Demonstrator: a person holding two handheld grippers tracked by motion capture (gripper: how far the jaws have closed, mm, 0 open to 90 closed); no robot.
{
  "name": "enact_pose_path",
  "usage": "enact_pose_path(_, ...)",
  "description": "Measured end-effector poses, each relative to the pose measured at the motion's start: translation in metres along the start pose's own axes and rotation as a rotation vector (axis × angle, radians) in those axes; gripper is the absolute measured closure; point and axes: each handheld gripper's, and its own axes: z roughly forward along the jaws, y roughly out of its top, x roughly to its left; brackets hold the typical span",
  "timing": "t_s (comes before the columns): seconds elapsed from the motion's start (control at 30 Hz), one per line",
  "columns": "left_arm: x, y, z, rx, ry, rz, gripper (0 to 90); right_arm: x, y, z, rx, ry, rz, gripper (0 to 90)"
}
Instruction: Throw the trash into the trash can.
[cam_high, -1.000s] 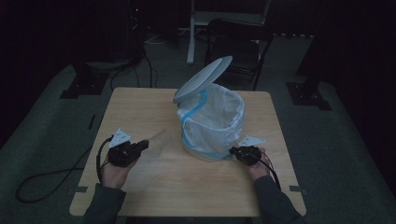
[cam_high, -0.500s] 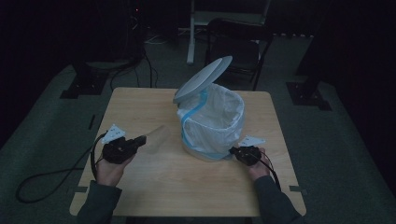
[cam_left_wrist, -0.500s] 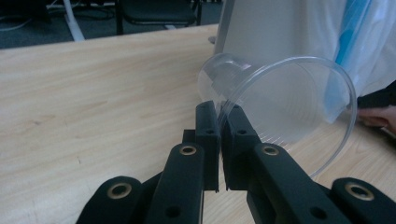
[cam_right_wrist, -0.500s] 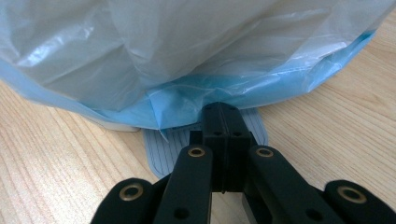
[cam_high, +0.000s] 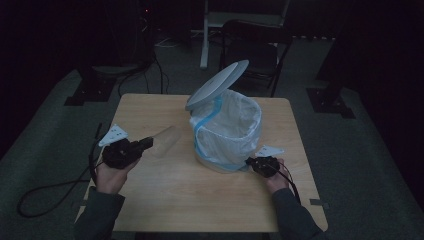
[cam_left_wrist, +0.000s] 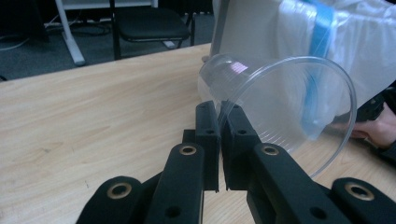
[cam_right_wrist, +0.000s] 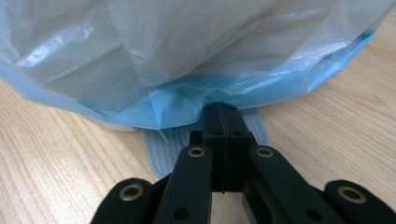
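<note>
While its jaws are pressed together on the rim of a clear plastic cup (cam_left_wrist: 280, 102), the left tool (cam_left_wrist: 219, 114) holds that cup off the desk (cam_high: 165, 200), lying on its side with the mouth toward the tool's camera. In the high view the left tool (cam_high: 145, 144) sits at the desk's left, and the cup (cam_high: 165, 141) points from it toward the bin (cam_high: 227, 130) without touching it. Nothing can be seen inside the cup.

The right tool (cam_right_wrist: 223, 116) has its jaws pressed together with nothing between them, its tips resting on the bin's pedal (cam_right_wrist: 159, 151), a flat ribbed tab at the foot of the bin. In the high view this tool (cam_high: 256, 164) is at the bin's lower right side.

The bin stands near the middle of the desk, lined with a white bag (cam_high: 235, 120) whose blue edge hangs down over the outside. Its lid (cam_high: 217, 84) is tilted up and open. The inside shows bag lining; whether anything lies at the bottom cannot be told.
</note>
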Motion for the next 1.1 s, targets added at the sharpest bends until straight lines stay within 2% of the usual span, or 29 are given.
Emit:
enact_pose_path(0.67, -0.004, 0.024, -0.012, -0.035, -0.030, 0.028, 87.1, 0.000, 0.000, 0.000, 0.000, 0.000, -0.001, 90.0)
enact_pose_path(1.1, -0.016, 0.049, -0.019, -0.055, -0.062, 0.075, 87.0, 0.000, 0.000, 0.000, 0.000, -0.001, 0.001, 90.0)
